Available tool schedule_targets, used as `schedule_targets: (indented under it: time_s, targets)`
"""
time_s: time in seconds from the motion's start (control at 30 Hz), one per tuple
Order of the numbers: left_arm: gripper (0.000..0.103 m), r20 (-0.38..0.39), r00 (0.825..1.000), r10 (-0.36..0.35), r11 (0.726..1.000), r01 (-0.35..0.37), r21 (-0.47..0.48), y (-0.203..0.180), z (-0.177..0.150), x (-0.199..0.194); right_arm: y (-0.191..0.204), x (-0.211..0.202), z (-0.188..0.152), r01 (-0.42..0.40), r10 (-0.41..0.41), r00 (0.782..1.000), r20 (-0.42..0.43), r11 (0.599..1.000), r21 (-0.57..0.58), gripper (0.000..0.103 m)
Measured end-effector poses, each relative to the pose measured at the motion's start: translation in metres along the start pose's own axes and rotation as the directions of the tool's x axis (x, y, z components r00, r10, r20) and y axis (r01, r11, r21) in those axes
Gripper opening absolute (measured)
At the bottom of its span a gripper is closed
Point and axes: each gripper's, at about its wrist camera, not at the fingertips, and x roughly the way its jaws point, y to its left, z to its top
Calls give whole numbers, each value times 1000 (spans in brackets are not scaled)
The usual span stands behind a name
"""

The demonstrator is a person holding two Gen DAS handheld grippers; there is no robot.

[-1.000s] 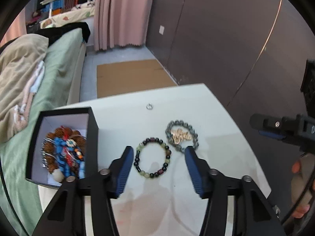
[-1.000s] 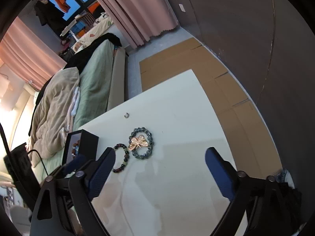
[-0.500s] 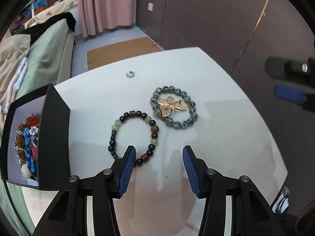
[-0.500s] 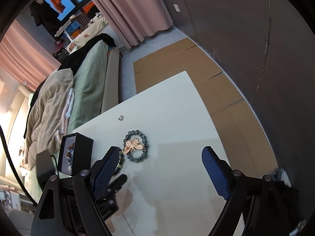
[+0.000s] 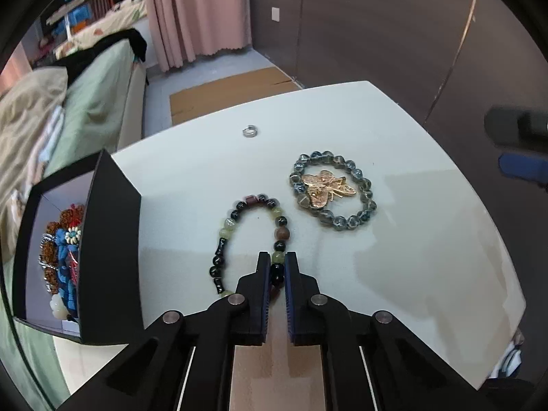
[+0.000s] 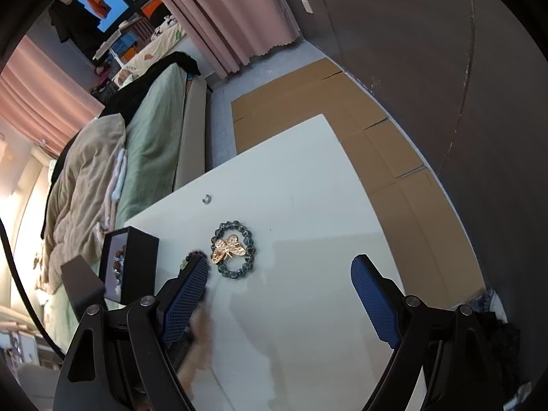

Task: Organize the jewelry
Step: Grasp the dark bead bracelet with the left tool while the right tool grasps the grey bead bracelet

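This is a bedroom in a home. A bed (image 6: 154,130) with a green sheet stands by the white table (image 6: 291,178), and a soft tan blanket (image 6: 82,178) lies bunched up on it. Long pink curtains (image 6: 236,13) hang down to the floor. There is a window (image 6: 102,3) at the far end, with clothes hanging by it. The walls are dark, and flat brown cardboard (image 6: 308,89) lies on the floor. On the table sit bead bracelets and a black box (image 5: 113,239) full of more jewelry, like things someone keeps in their own room.

Box (image 5: 113,246) left on table (image 5: 428,257), bracelets (image 5: 253,239) right, ring (image 5: 250,132) behind
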Motion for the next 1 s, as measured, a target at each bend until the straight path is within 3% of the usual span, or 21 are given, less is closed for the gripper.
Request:
schedule_targets:
  time_s: [0.17, 0.3, 0.57, 0.8, 1.0]
  targets:
    - [8, 35, 999, -33, 997, 36, -71, 17, 8, -15, 3, 12, -1, -25, 25, 999, -35, 1000, -6, 86]
    - [8, 82, 994, -70, 992, 79, -101, 27, 15, -31, 9, 27, 0, -52, 51, 996, -75, 999, -12, 72]
    - [8, 136, 984, -114, 977, 136, -163, 53, 22, -49, 25, 60, 1, -34, 27, 989, -143, 998, -48, 50]
    - [8, 158, 979, -126, 972, 154, -177, 61, 23, -57, 36, 84, 7, 16, -31, 986, -162, 996, -92, 44]
    - [8, 169, 980, -108, 975, 138, -175, 64, 25, -60, 50, 92, 5, 128, -158, 976, -148, 973, -194, 34]
